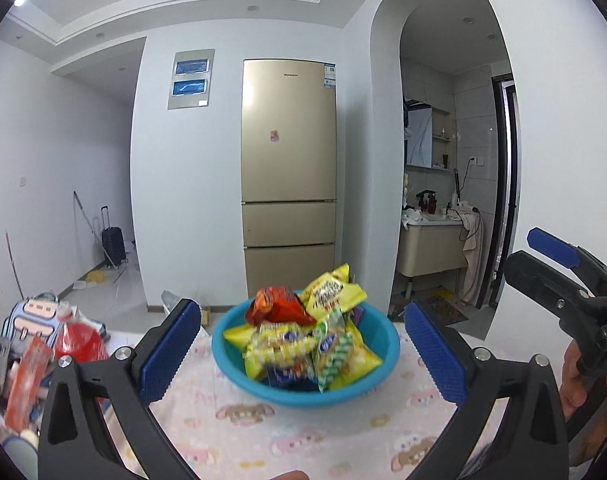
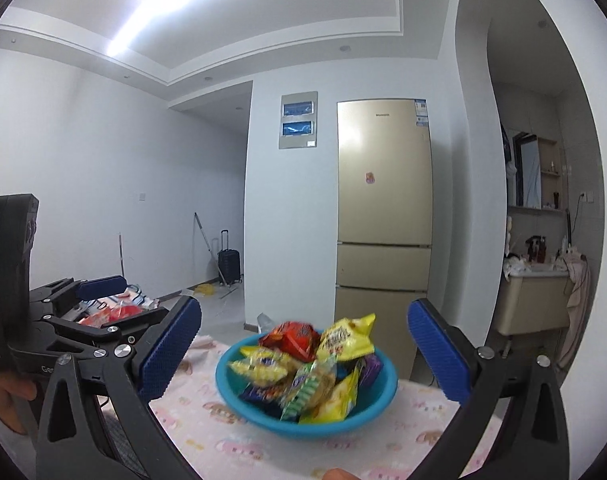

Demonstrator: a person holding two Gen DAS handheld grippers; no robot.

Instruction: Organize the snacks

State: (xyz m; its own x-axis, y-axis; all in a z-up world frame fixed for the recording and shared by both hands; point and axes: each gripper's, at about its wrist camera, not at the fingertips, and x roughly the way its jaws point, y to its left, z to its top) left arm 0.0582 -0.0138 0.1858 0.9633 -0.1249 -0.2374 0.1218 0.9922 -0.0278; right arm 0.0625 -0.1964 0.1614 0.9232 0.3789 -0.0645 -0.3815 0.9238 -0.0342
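Snack heap: We see crinkly foil and plastic snack packets (image 1: 303, 344) mounded above the rim of a round blue plastic bowl (image 1: 379, 336); the heap is blurred in both views, so print cannot be read.
Top packets: A red-orange foil packet (image 1: 277, 305) and a yellow packet with dark print (image 1: 332, 290) sit highest, leaning on the packets below.
Lower packets: Yellow, green-striped and dark blue wrappers overlap loosely at the near side.
Location: The bowl stands on a pink cartoon-print tablecloth (image 1: 239, 420), ahead of and between both tools.
Left gripper (image 1: 301, 346): We hold it with jaws wide apart, nothing between the blue ribbed pads (image 1: 171, 350).
Right gripper (image 2: 303, 350): Jaws likewise spread and empty, aimed at the bowl.
Risk, spill: We judge that gripping a lower packet would tip the top two over the rim.
Risk, slip: Smooth inflated wrappers may squirt out of a shallow pinch.
Risk, crushing: A hard squeeze may burst a bag or break its contents.
Risk, bowl shift: The light bowl may slide on the cloth if nudged.
Risk, collision: Both tools converge on one bowl and may foul each other.
Surroundings: Red-and-white clutter (image 1: 77, 340) lies left; a tall gold refrigerator (image 1: 289, 160) stands behind.
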